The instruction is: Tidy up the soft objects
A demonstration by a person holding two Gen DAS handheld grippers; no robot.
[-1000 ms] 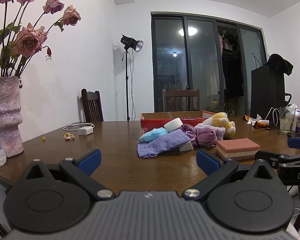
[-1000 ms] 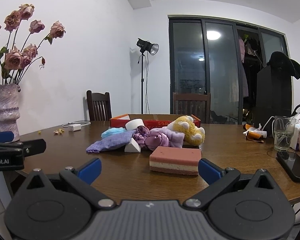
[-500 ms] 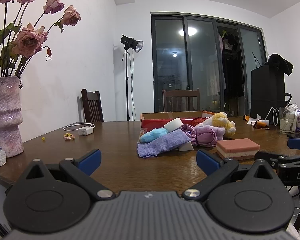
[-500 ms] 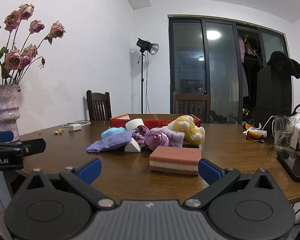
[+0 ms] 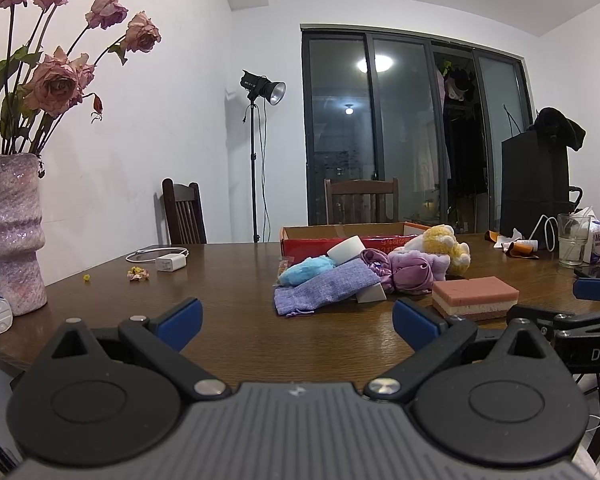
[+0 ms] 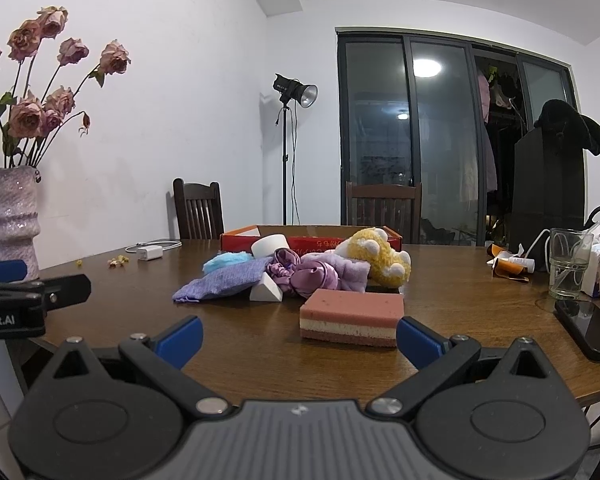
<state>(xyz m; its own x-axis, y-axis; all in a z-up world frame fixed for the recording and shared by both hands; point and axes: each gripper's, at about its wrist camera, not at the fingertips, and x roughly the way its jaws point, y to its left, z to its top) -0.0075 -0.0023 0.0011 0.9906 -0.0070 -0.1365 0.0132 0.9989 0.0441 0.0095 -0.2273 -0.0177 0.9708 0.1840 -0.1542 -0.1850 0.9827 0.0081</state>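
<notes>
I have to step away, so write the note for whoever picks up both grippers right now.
Left gripper: jaws open, holding nothing, short of the pile.
Right gripper: jaws open, holding nothing, facing the sponge.
Sponge, purple pouch, blue fluff, purple cloths and yellow plush toy lie loose on the table, in front of the red box.
Done: nothing appears sorted.
Left: all of it.

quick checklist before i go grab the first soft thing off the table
1. Right gripper open, fingers empty: ok.
2. Left gripper open, empty: ok.
3. Sponge nearest the right gripper, lying apart from the pile: ok.
4. Red box open behind the pile: ok; room inside: cannot tell.
5. Purple pouch lies free: not ok, it leans on a white wedge.
6. Glass and phone off to the right of the sponge: ok.
</notes>
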